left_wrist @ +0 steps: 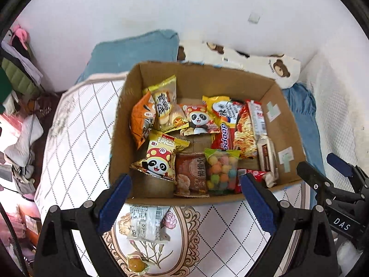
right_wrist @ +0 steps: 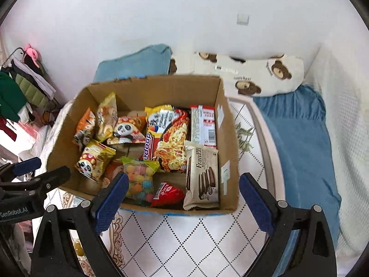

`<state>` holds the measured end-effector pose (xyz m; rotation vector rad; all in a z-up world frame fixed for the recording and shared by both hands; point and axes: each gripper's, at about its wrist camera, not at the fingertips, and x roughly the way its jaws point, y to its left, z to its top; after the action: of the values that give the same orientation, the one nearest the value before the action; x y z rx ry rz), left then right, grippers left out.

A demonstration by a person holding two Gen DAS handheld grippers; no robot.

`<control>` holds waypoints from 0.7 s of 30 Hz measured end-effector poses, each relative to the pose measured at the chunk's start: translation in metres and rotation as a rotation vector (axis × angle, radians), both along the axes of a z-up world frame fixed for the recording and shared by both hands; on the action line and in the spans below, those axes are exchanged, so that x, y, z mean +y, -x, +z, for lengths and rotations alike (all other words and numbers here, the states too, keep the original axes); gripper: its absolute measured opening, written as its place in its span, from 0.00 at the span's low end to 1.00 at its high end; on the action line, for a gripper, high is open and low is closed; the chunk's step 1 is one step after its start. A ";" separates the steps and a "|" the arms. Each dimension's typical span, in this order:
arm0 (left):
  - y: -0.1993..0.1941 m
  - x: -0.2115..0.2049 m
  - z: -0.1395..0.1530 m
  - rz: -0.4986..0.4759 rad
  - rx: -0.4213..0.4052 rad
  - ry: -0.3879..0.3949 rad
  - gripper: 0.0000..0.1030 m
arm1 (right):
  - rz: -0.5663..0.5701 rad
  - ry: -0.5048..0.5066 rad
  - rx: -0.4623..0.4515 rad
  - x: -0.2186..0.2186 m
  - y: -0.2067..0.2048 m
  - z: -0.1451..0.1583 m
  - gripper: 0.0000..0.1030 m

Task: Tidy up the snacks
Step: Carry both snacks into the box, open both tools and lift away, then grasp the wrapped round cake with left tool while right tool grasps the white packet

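Note:
A cardboard box (left_wrist: pixel 282 124) (right_wrist: pixel 161 90) sits on the bed and holds several snacks: two panda packets (left_wrist: pixel 159 159), a noodle pack (right_wrist: pixel 173 138), a bag of coloured balls (left_wrist: pixel 221 170) (right_wrist: pixel 139 180), a Franzzi biscuit pack (right_wrist: pixel 203 175) and a red packet (right_wrist: pixel 167 194). Outside it, in front of the near wall, lie a pale printed packet (left_wrist: pixel 146 222) and a small round yellow-brown sweet (left_wrist: pixel 135 263). My left gripper (left_wrist: pixel 185 199) is open and empty, over the box's near edge above the pale packet. My right gripper (right_wrist: pixel 183 197) is open and empty at the near wall.
The bed's quilted cover (left_wrist: pixel 76 124) has a diamond and flower pattern. A blue blanket (right_wrist: pixel 297 138) lies to the right, with a blue pillow (left_wrist: pixel 136 53) and a bear-print pillow (right_wrist: pixel 265 73) behind the box. Clothes (right_wrist: pixel 20 85) hang at far left. A white wall stands behind.

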<state>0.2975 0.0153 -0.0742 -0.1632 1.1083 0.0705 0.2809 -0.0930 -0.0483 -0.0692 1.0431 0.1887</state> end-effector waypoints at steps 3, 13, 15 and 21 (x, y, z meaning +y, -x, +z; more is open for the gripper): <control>0.016 -0.006 0.011 -0.001 -0.039 -0.022 0.94 | 0.003 -0.001 -0.046 -0.002 0.020 0.015 0.95; 0.063 -0.019 0.041 0.008 -0.149 -0.038 0.94 | -0.008 -0.041 -0.122 -0.012 0.072 0.048 0.95; 0.070 -0.020 0.045 0.011 -0.164 -0.039 0.94 | -0.012 -0.051 -0.131 -0.014 0.080 0.053 0.95; 0.083 -0.014 0.043 0.032 -0.172 -0.042 0.94 | -0.007 -0.076 -0.108 -0.012 0.092 0.048 0.95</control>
<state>0.2140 0.0016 -0.0308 -0.1469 0.9320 0.1066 0.1891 -0.1048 0.0001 -0.0070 0.9272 0.2161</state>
